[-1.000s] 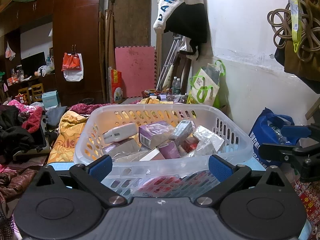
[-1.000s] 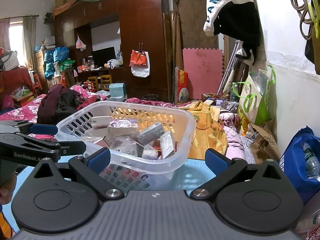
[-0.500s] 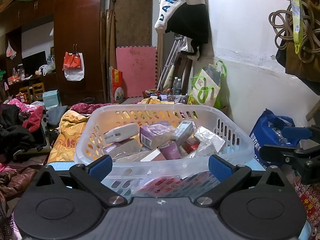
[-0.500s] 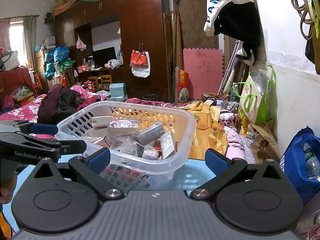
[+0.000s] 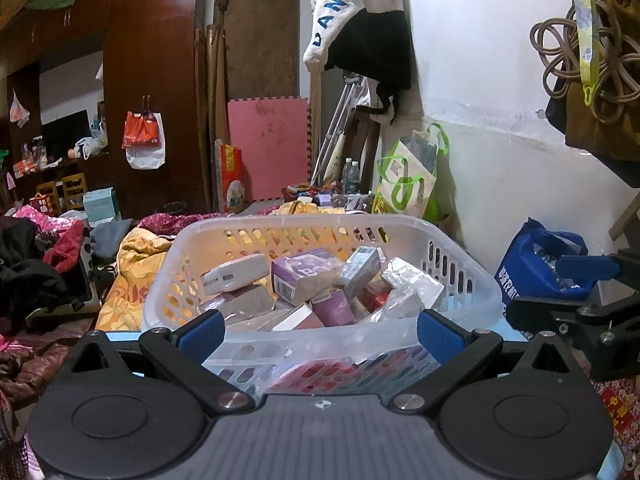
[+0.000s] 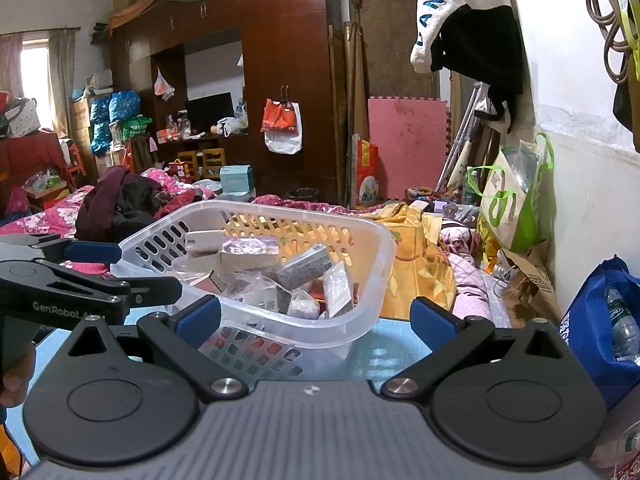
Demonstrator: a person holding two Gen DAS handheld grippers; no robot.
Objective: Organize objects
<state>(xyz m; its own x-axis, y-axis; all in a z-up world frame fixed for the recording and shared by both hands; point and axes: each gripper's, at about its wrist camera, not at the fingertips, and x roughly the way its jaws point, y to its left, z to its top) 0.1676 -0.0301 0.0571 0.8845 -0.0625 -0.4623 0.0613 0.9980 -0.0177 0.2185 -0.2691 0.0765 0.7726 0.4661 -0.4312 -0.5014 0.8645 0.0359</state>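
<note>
Both claws spread, empty: left claw, right claw | basket lower contents hidden behind wall

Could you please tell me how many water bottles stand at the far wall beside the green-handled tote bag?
2 water bottles: one and its neighbour stand side by side just left of the green-handled tote bag; more may be hidden by clutter.
</note>
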